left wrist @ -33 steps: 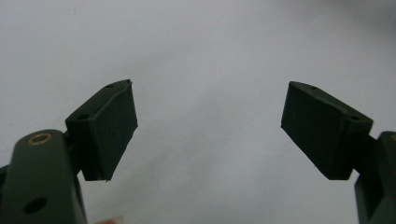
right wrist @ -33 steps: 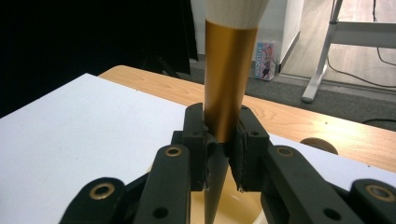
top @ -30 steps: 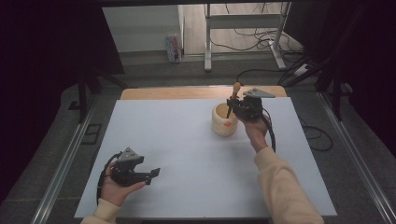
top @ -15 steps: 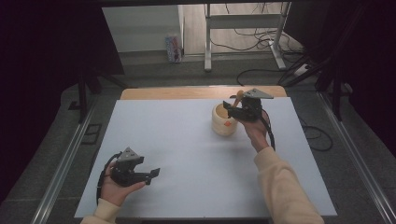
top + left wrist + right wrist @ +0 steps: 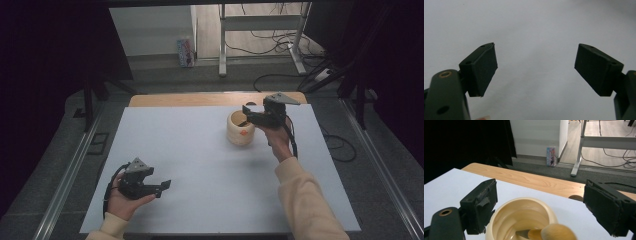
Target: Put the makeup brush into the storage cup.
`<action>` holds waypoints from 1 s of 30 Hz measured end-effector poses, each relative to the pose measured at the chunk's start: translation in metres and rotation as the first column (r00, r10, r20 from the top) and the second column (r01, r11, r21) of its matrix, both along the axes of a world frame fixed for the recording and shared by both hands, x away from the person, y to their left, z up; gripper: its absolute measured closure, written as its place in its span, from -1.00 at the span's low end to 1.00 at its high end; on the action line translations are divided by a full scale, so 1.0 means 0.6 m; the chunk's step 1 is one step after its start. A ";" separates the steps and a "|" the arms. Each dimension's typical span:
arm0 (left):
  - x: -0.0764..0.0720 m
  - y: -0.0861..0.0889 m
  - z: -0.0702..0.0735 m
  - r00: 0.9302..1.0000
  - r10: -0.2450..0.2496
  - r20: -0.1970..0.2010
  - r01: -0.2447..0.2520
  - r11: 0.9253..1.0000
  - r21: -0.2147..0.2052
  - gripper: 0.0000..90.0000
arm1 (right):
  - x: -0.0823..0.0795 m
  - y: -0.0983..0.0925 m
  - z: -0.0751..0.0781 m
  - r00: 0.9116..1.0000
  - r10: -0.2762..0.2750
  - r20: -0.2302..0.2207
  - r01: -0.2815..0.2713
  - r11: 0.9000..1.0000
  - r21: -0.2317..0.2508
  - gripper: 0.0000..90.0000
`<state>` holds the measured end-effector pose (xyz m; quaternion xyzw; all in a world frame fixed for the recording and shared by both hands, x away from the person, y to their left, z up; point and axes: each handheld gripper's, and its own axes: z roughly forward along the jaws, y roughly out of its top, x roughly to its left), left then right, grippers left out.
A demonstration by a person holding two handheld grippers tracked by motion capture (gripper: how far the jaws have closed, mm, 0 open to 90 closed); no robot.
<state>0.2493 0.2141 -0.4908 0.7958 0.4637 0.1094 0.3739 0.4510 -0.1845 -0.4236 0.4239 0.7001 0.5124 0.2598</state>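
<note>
Over the far right of the white table, the right gripper is hovering with jaws spread wide around a cream bowl holding 1 brush, while the left gripper is resting open, well apart.

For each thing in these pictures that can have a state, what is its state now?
left gripper: open, nothing between the jaws, low over the white sheet.
right gripper: open, above the bowl.
bowl: upright on the sheet, with a brush in it.
brush: bristle head up at the bowl's rim, handle end down inside.
</note>
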 end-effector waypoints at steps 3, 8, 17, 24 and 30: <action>0.002 -0.003 0.000 1.000 0.003 0.002 -0.003 1.000 -0.004 -0.58 | -0.002 -0.008 0.006 1.000 0.004 -0.002 -0.004 1.000 0.004 -0.73; 0.007 -0.004 0.001 1.000 -0.007 0.000 0.007 1.000 -0.014 -0.58 | -0.003 -0.020 0.009 1.000 0.022 -0.011 -0.022 1.000 0.010 -0.73; 0.008 -0.003 0.000 1.000 -0.011 -0.003 0.011 1.000 -0.018 -0.58 | -0.017 -0.034 0.016 0.998 0.053 -0.035 -0.052 0.999 0.010 -0.77; 0.009 0.000 0.002 1.000 -0.007 0.005 0.007 1.000 -0.017 -0.58 | -0.028 -0.045 0.018 0.997 0.061 -0.046 -0.061 0.998 -0.004 -0.77; 0.010 0.000 0.001 1.000 -0.012 0.005 0.012 1.000 -0.008 -0.58 | -0.053 -0.052 0.023 0.995 0.088 -0.056 -0.091 0.994 -0.052 -0.77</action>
